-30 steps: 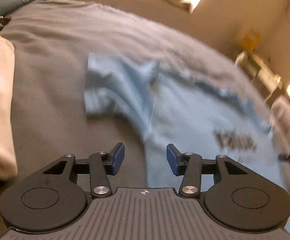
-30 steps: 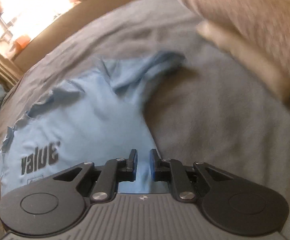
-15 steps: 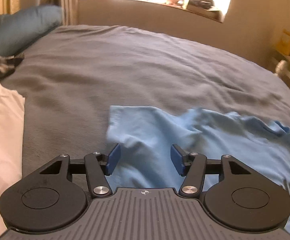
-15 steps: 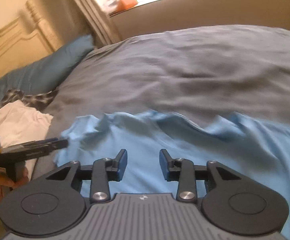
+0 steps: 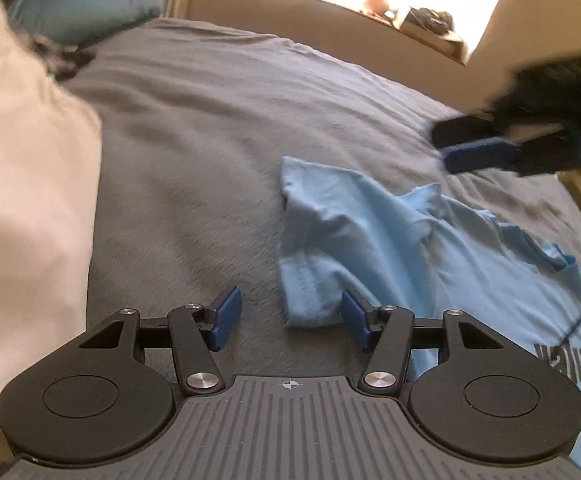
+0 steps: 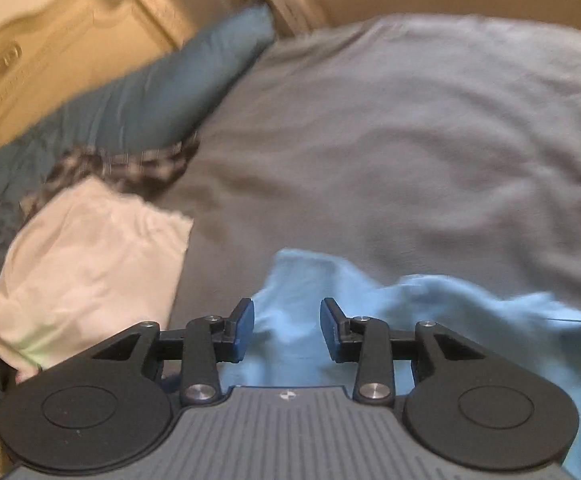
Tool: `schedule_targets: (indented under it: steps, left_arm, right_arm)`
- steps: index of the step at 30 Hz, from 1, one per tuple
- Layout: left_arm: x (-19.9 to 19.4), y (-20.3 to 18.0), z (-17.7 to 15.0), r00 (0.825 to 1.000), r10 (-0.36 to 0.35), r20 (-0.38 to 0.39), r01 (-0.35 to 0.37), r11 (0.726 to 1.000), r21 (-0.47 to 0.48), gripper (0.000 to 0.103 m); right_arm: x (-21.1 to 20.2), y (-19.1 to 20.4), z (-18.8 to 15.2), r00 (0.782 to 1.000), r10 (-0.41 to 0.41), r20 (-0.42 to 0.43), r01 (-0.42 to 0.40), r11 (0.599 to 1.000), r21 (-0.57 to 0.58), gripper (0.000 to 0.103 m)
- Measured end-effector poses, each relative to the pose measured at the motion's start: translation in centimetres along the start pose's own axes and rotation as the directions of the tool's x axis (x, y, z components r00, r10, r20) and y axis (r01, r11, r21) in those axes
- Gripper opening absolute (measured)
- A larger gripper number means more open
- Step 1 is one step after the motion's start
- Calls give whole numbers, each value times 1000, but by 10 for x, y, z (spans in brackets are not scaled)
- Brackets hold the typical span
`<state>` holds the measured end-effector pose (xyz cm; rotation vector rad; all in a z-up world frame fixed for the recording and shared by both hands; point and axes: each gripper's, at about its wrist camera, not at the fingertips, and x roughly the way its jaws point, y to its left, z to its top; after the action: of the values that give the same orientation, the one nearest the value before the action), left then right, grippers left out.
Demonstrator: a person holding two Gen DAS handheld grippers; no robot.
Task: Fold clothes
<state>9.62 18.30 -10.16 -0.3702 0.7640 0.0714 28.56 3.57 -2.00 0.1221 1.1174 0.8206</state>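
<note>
Lying rumpled on the grey bedspread (image 5: 218, 128), the blue T-shirt (image 5: 370, 240) is stretching away to the right of the left gripper (image 5: 288, 320), whose parted jaws are flanking its sleeve hem, while the right gripper (image 6: 287, 328), also parted and empty, is hanging over the same sleeve.

Your right gripper (image 6: 287, 326) has swung across the blue shirt (image 6: 430, 320) toward its left sleeve, jaws now parted wider than before.

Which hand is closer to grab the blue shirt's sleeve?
Probably the left gripper: the blue shirt has its sleeve hem lying between its open fingers. The right gripper hovers open farther along.
</note>
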Motion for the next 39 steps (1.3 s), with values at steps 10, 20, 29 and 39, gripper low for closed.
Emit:
schedule_targets:
  steps: [10, 20, 29, 39]
  left_arm:
    - [3, -8, -12, 997, 16, 74, -19, 999, 41, 37]
    - [-3, 0, -12, 993, -7, 118, 11, 999, -31, 4]
    - [-34, 17, -29, 989, 52, 139, -29, 986, -166, 3]
    - [-41, 17, -34, 988, 81, 132, -51, 975, -218, 3]
  right_arm:
    - [104, 47, 29, 976, -155, -152, 156, 988, -7, 39]
    - [124, 50, 31, 939, -318, -128, 319, 948, -17, 2]
    - [99, 91, 30, 997, -60, -41, 56, 994, -89, 2]
    - [133, 90, 12, 996, -71, -47, 66, 994, -89, 2]
